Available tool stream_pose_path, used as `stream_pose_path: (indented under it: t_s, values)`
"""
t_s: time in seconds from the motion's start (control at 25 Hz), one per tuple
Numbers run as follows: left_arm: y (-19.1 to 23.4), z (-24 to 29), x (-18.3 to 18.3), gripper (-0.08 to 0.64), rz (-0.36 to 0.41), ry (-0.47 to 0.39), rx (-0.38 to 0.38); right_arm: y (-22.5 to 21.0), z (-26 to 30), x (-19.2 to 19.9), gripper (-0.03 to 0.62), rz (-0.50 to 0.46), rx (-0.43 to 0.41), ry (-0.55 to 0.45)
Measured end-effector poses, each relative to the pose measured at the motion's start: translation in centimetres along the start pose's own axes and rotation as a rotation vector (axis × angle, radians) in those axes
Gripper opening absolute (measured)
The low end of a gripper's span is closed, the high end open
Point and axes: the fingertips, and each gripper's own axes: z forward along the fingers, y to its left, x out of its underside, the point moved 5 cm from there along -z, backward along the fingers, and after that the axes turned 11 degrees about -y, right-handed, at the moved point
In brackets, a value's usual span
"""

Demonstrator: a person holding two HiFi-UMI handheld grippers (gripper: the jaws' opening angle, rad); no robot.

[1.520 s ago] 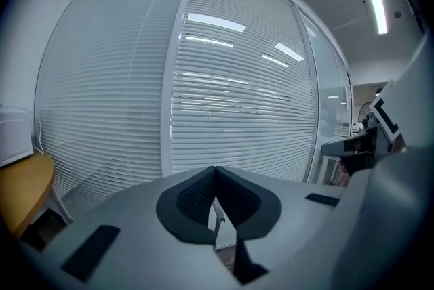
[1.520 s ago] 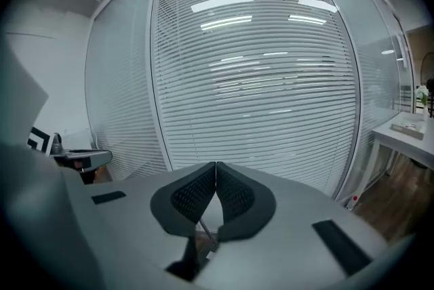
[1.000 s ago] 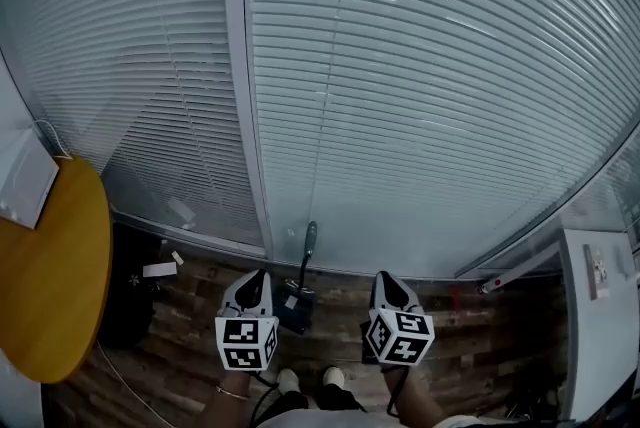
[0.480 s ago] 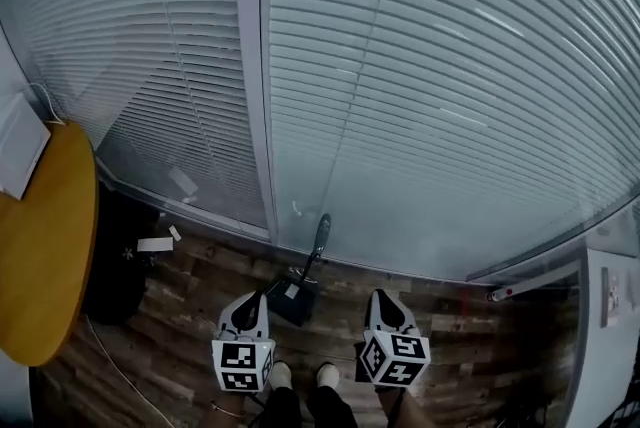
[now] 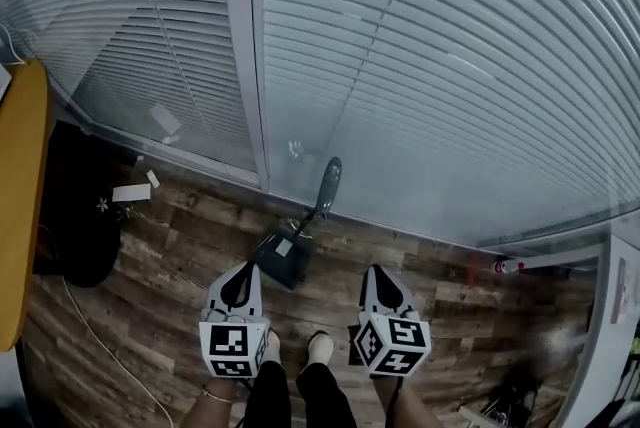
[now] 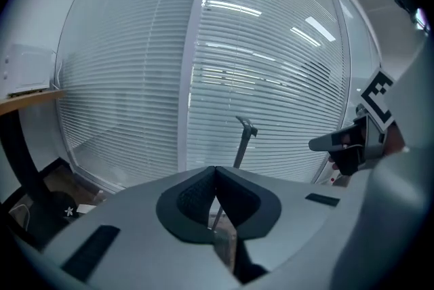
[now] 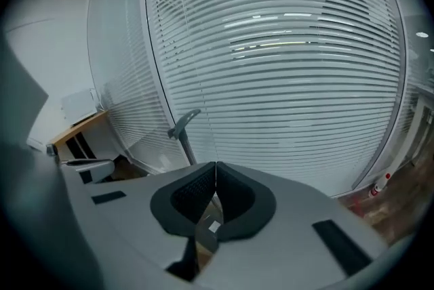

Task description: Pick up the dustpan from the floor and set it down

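Note:
A dark dustpan [image 5: 281, 259] stands on the wood floor against the glass wall, its long handle [image 5: 326, 184] tilted up to the right. My left gripper [image 5: 241, 282] hangs just below and left of the pan, jaws shut and empty. My right gripper [image 5: 375, 278] is level with it, to the pan's right, also shut with nothing held. In the left gripper view the handle [image 6: 242, 140] rises above the closed jaws [image 6: 215, 171], with the right gripper [image 6: 344, 143] at the side. The right gripper view has the handle [image 7: 184, 132] left of its closed jaws [image 7: 215, 166].
A glass wall with white blinds [image 5: 420, 66] and a grey post [image 5: 243, 56] fills the far side. A yellow round table [image 5: 16, 206] and a black bag [image 5: 72, 216] sit at the left, with a cable [image 5: 100, 348] on the floor. My shoes [image 5: 320, 348] are between the grippers.
Both grippers have sunk toward the floor side by side, still shut. The view has tipped down, so the dustpan now shows larger and nearer to them.

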Motion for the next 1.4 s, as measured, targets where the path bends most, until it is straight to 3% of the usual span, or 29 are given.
stream_pose_path:
  t_s: [0.44,1.28,1.36,1.4]
  values:
    - [1.3,0.8,5.8,0.018,-0.001,0.023,-0.043,0.3,1.5,5.2,0.032,-0.043,-0.013,0.039]
    - [3.0,-0.3,6.4,0.018,-0.009,0.029,-0.078,2.8,2.7,5.1,0.037,-0.015,-0.091,0.006]
    - [3.2,-0.4,6.4,0.017,-0.008,0.031,-0.081,3.1,3.0,5.0,0.069,-0.014,-0.099,0.007]
    - [3.3,-0.4,6.4,0.018,-0.008,0.032,-0.083,3.3,3.2,5.0,0.116,-0.014,-0.102,0.009]
